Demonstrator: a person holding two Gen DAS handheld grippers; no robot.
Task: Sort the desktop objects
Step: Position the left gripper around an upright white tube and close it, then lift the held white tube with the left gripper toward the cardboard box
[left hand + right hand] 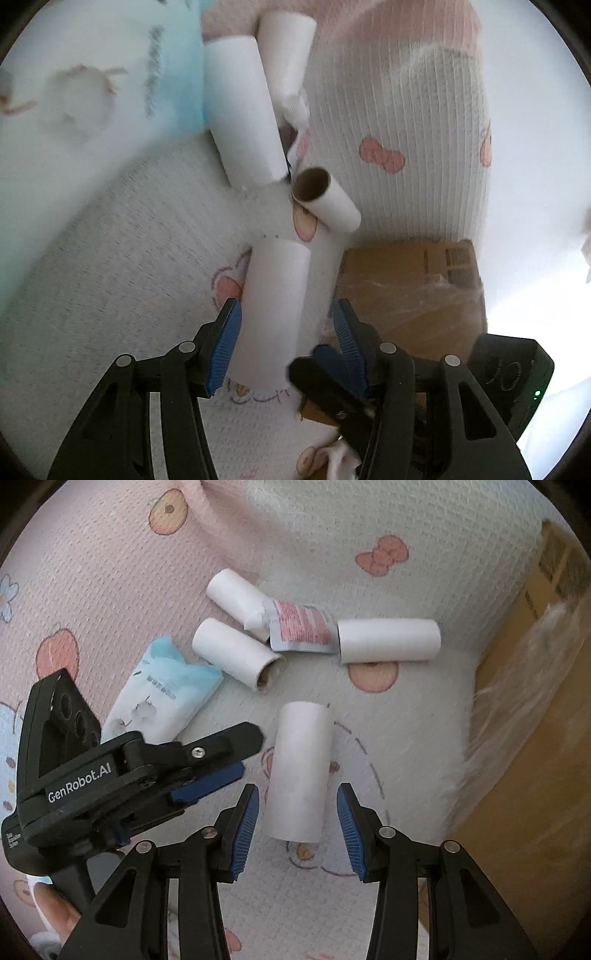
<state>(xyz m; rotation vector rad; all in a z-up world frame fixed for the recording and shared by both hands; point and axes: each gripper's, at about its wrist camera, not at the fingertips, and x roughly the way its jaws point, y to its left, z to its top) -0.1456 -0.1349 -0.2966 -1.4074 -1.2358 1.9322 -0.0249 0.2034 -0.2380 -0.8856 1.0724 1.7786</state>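
Left gripper (286,328): jaws spread either side of the nearest paper tube (275,314), not clamped.
Right gripper (297,819): wide open too, straddling the same tube (299,771).
Other tubes: three (236,653) (238,598) (389,640) mid-blanket, around a red sachet (301,626).
Tissue pack (166,686): beside them.
Blanket (406,720): cardboard box (517,738) along its edge.

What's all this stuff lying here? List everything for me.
Paper tubes: four, white, scattered on the blanket; nearest one lies between the right tool's fingers.
Tissue pack: one, blue-white, left of the tubes.
Sachet: one, red-white, between two far tubes.
Cardboard box: one, brown, right edge.
Blanket: one, pink-white with fruit and bow prints, underneath everything.
Left tool: black, blue pads, beside the nearest tube.
Right tool: black, blue pads, open.
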